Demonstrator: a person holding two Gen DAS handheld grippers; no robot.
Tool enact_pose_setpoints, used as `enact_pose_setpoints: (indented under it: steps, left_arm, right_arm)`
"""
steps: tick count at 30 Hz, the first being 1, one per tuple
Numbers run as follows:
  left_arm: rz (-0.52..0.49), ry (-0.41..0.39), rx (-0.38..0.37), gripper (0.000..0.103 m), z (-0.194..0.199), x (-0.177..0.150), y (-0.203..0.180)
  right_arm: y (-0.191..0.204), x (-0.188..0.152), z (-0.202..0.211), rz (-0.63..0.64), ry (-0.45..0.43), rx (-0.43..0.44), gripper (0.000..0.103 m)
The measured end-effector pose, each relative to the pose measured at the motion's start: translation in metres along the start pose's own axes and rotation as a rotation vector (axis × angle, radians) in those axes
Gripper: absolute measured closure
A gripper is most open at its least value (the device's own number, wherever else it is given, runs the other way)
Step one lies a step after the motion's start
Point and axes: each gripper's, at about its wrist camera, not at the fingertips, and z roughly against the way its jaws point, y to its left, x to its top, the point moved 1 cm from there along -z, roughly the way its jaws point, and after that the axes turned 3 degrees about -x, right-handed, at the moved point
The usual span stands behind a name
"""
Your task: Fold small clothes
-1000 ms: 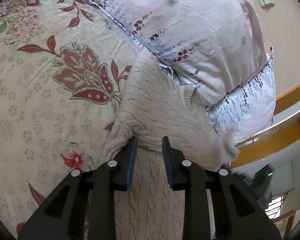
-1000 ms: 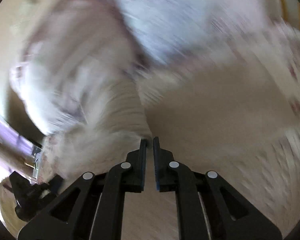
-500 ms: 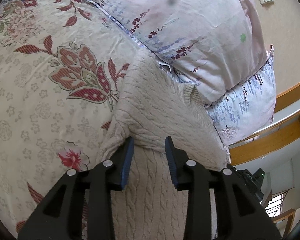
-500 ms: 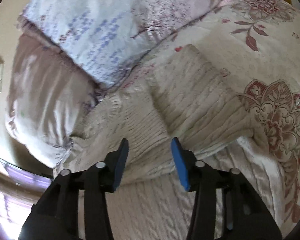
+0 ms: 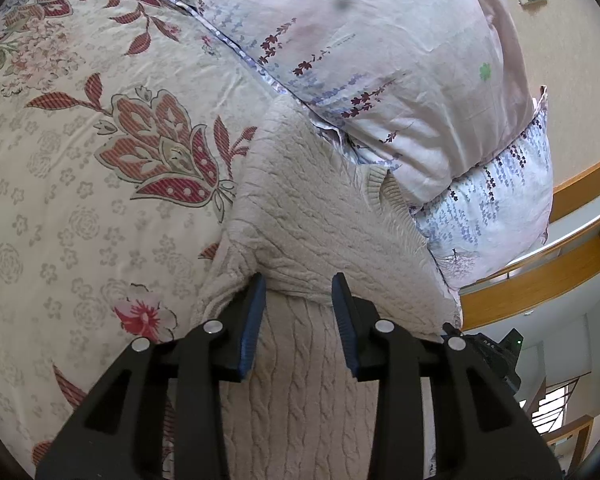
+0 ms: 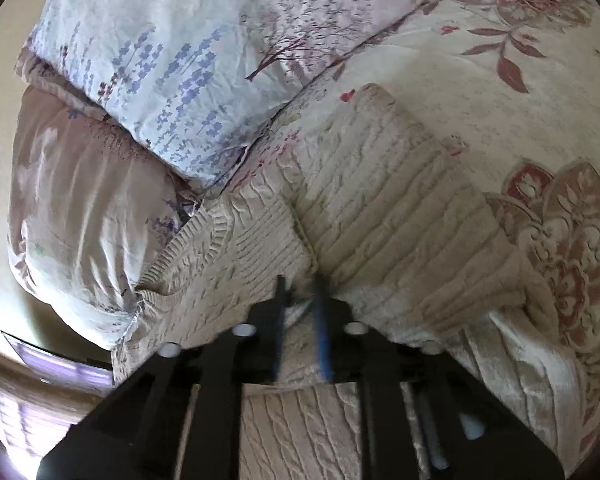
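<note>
A cream cable-knit sweater (image 5: 312, 216) lies on the bed, spread over the floral bedspread (image 5: 80, 168) right up against the stacked pillows (image 5: 380, 60) at the head end; its upper part is folded across the lower body, the folded edge running just ahead of both tools; the ribbed collar (image 5: 384, 192) sits close under the lower pillow; over on the left gripper (image 5: 299, 312) the fingers (image 5: 252, 320) stand parted, blue pads facing each other, tips at the folded edge with knit showing in the gap and no squeeze on it visible, having just eased a little wider; on the right gripper (image 6: 302, 304), blurred in its own view, the fingers (image 6: 322, 320) have just snapped together and are clenched tight at the fold of the sweater (image 6: 380, 208); whether any knit is pinched between them, the blur will not let me tell; the pale blue lavender-print pillow (image 6: 172, 60) leans over the sweater's far edge, the bedspread (image 6: 500, 80) stretching away beyond.
</note>
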Motion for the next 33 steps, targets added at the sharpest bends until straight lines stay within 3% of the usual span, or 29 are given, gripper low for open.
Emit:
enact_pose_setpoints:
  steps: [7, 10, 13, 16, 19, 22, 24, 26, 29, 33]
  left_arm:
    - [-0.001, 0.011, -0.007, 0.063, -0.002, 0.0, -0.001]
    - [-0.004, 0.014, -0.009, 0.063, -0.002, 0.0, -0.002]
    - [-0.005, 0.017, -0.014, 0.063, -0.002, 0.0, -0.001]
    - [-0.01, 0.02, -0.013, 0.063, -0.002, 0.0, -0.001]
    - [-0.019, 0.025, -0.012, 0.062, 0.0, -0.001, -0.001]
    - [-0.043, 0.031, -0.009, 0.057, 0.007, -0.007, -0.005]
    - [-0.084, 0.026, -0.001, 0.051, 0.016, -0.012, -0.009]
    - [-0.131, 0.02, 0.011, 0.047, 0.027, -0.019, -0.012]
    - [-0.186, 0.013, 0.032, 0.041, 0.047, -0.03, -0.011]
    - [-0.21, 0.019, 0.043, 0.041, 0.068, -0.046, 0.0]
  right_arm:
    - [0.012, -0.009, 0.04, 0.091, -0.109, 0.049, 0.095]
    - [0.011, -0.021, 0.054, 0.12, -0.136, 0.028, 0.095]
    - [0.003, -0.029, 0.047, 0.136, -0.116, -0.036, 0.095]
    - [-0.01, -0.031, 0.024, 0.105, -0.04, -0.088, 0.095]
    - [-0.003, -0.031, 0.024, 0.16, -0.043, -0.126, 0.095]
    - [-0.005, -0.031, 0.027, 0.15, -0.01, -0.096, 0.089]
    - [-0.011, -0.031, 0.037, 0.13, -0.003, -0.061, 0.065]
    - [-0.017, -0.032, 0.051, 0.128, -0.017, -0.045, 0.055]
    - [-0.031, -0.032, 0.076, 0.138, -0.024, -0.015, 0.052]
    - [-0.061, -0.036, 0.104, 0.123, -0.03, -0.025, 0.052]
